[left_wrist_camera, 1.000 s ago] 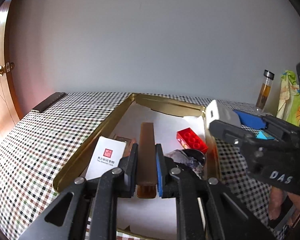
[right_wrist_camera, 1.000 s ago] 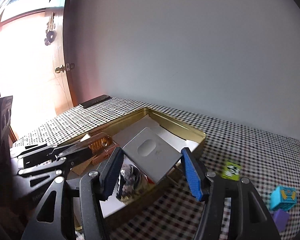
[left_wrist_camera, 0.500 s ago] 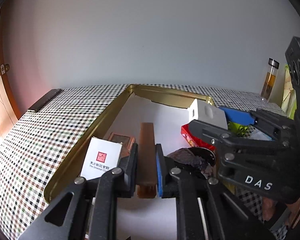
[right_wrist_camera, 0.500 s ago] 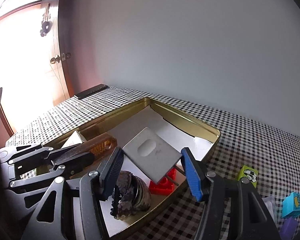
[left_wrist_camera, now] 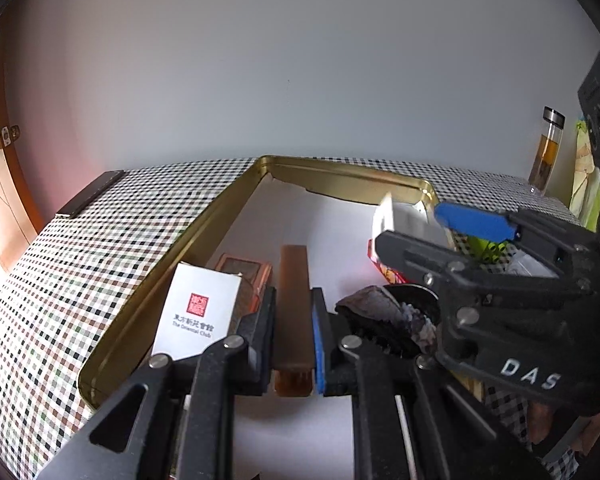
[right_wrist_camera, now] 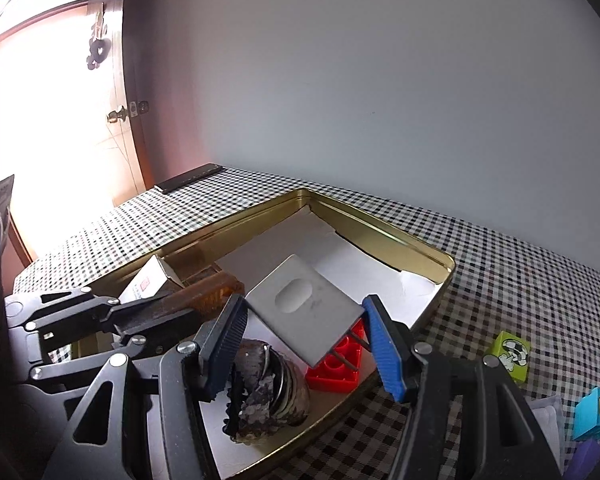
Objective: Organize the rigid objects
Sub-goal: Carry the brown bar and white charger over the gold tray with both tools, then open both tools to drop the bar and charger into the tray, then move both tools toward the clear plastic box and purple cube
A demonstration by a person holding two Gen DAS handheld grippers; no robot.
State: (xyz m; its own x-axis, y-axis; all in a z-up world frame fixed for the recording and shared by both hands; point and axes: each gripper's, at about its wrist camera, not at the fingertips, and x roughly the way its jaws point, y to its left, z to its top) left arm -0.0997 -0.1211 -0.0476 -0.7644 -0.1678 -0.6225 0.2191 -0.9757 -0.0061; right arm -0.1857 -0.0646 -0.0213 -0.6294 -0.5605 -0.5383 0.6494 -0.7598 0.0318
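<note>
Your right gripper (right_wrist_camera: 304,324) has carried the grey plug adapter (right_wrist_camera: 304,308) further in over the gold tin (right_wrist_camera: 404,236) since a second ago, when it hung at the tin's near right rim; it now sits above the red brick (right_wrist_camera: 336,364), which the earlier right wrist view did not show. The fingers clamp the adapter by its two edges, its metal prongs pointing down toward the brick. Your left gripper (left_wrist_camera: 293,320) is closed narrow on the brown brush (left_wrist_camera: 294,280), holding it lengthwise over the tin's white paper liner, much as before. Left of the brush, a white card box (left_wrist_camera: 198,308) with a red seal leans against the tin's left wall, a copper-coloured case (left_wrist_camera: 244,270) just behind it. A dark ruffled shell-like object (right_wrist_camera: 268,396) lies at the near end of the tin, beside the brick. Out on the checked tablecloth (right_wrist_camera: 520,276), right of the tin, lie a green cube (right_wrist_camera: 510,354) and a blue cube (right_wrist_camera: 596,412). A glass bottle (left_wrist_camera: 548,148) stands at the far right.
</note>
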